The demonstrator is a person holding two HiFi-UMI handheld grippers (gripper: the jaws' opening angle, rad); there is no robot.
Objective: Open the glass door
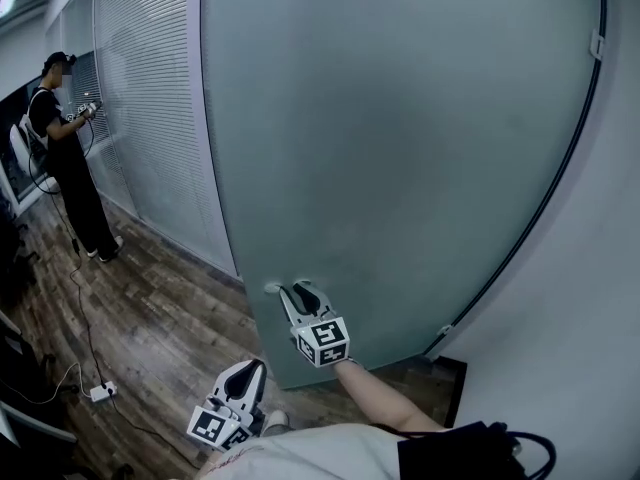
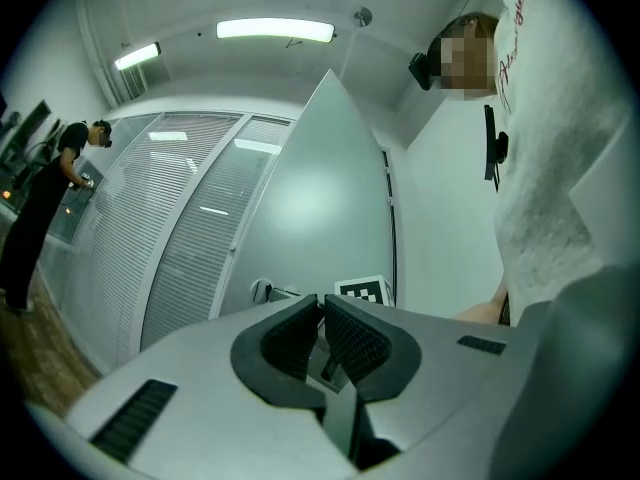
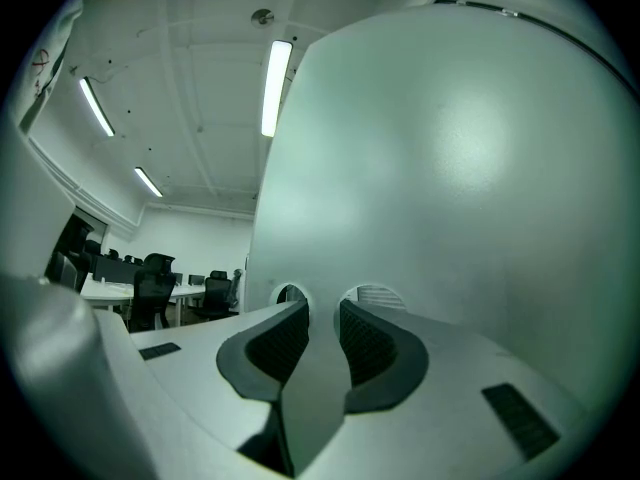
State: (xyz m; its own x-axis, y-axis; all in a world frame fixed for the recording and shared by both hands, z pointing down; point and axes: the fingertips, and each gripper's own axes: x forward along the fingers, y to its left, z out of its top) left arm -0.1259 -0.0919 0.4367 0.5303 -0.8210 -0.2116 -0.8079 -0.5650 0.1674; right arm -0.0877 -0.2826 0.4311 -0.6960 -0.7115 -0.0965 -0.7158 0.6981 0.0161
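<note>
The right gripper (image 1: 291, 290) is clenched on the free edge of the glass door (image 1: 400, 148). The right gripper view shows the pane's edge running straight up between the two pads, next to a small round knob (image 1: 272, 289). The door is a big frosted panel that already stands partly open. Its far side is held along the dark strip next to the white wall (image 1: 590, 298), and an office with chairs and desks shows past the free edge. The likeliest trouble is the hold itself. The pads pinch only a narrow strip of smooth glass, so a pull that is not in line with the door's swing could make them slide off the edge, and the door would then stop or drift back. A twist of the wrist while clamped could also lever against the pane or knock the knob. The left gripper (image 1: 253, 367) hangs low and near the body. Its jaws are closed together on nothing, so it gives the door no support if the right one slips. It is also near the door's bottom edge and could be struck if the panel comes round quickly. On the wooden floor (image 1: 170, 308) a cable runs to a power strip (image 1: 100, 392), which is a tripping risk if the holder steps backward to make room. Another person (image 1: 60, 148) stands by the blinds, well away from the door, and looks safe from it.
</note>
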